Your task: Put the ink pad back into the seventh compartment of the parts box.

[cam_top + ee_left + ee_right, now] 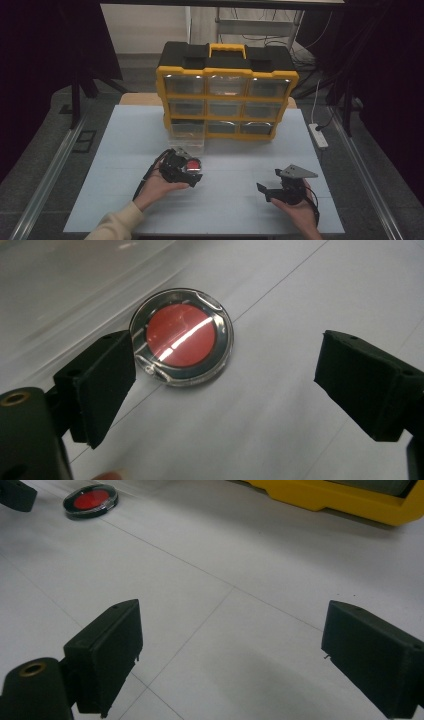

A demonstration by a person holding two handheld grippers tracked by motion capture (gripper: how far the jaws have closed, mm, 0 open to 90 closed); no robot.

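Left gripper (225, 385) spread wide over round clear-lidded case (181, 337), red disc inside, flat before yellow organizer (227, 90). Right gripper (235, 655) spread, apart.

Red round disc (181, 335) flat on table (280, 430)

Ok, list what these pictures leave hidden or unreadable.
- Drawer contents of the yellow organizer: high view, too small and glared.
- Pulled-out clear drawer: high view, transparent, inside unclear.
- Red disc: left gripper view, glare hides any marking.
- Left claw tips: high view, covered by its body.
- Organizer, right gripper view: cut by the top edge.
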